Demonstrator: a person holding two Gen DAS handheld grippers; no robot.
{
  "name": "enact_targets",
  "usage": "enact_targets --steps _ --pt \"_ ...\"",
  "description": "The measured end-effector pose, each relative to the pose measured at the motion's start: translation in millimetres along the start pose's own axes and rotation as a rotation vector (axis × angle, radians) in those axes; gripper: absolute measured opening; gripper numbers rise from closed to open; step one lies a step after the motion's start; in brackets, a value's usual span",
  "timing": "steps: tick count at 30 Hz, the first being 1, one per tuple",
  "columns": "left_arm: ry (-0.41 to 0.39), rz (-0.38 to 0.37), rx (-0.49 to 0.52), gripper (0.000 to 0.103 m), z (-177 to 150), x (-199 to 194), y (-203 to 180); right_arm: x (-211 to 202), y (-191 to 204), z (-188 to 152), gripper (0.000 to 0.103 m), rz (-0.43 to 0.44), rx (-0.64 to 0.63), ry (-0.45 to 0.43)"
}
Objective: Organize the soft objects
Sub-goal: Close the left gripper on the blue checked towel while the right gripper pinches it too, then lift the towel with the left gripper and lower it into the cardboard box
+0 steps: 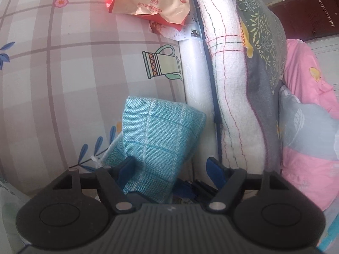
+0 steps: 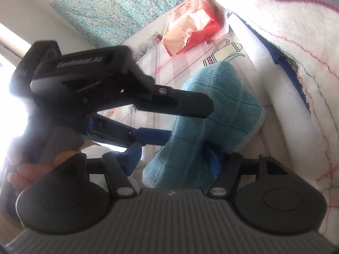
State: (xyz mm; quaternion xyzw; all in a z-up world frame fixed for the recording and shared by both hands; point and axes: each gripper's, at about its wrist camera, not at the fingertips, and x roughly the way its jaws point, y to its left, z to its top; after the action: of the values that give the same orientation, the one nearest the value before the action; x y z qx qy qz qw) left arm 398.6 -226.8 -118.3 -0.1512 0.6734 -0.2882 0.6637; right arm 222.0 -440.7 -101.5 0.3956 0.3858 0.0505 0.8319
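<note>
Here, a checked bedsheet (image 1: 63, 74) printed with a jug and blue leaves fills most of the left wrist view. Along its right edge stands a stack of folded bedding: a white quilt (image 1: 228, 84) with red stitching, then grey leaf-print and pink covers. A red and cream packet (image 1: 148, 2) lies on the sheet near the quilt.

The blue cloth (image 1: 156, 146), a folded teal checked piece, sits on the sheet just beside the quilt. Its long axis runs away from both cameras, far end raised.

The left gripper (image 1: 171, 167) stands wide, its 2 blue fingers either side of the cloth's near end; whether both pads press is unclear. The right gripper (image 2: 175, 160) is narrower, clamped on the cloth's lower end.
</note>
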Motion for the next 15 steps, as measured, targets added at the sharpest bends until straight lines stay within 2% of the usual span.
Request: enact_targets --steps 4,12,15 --pt "0.000 -0.023 0.011 0.074 -7 -6 -2 -9 -1 -1 0.036 0.021 0.026 -0.008" --pt "-0.055 -0.084 0.079 0.074 -34 -46 -25 -54 35 -8 0.027 0.028 -0.050 -0.083" --pt "-0.085 -0.111 0.112 0.067 -52 -71 -35 -76 59 -16 0.026 0.013 -0.129 -0.133"
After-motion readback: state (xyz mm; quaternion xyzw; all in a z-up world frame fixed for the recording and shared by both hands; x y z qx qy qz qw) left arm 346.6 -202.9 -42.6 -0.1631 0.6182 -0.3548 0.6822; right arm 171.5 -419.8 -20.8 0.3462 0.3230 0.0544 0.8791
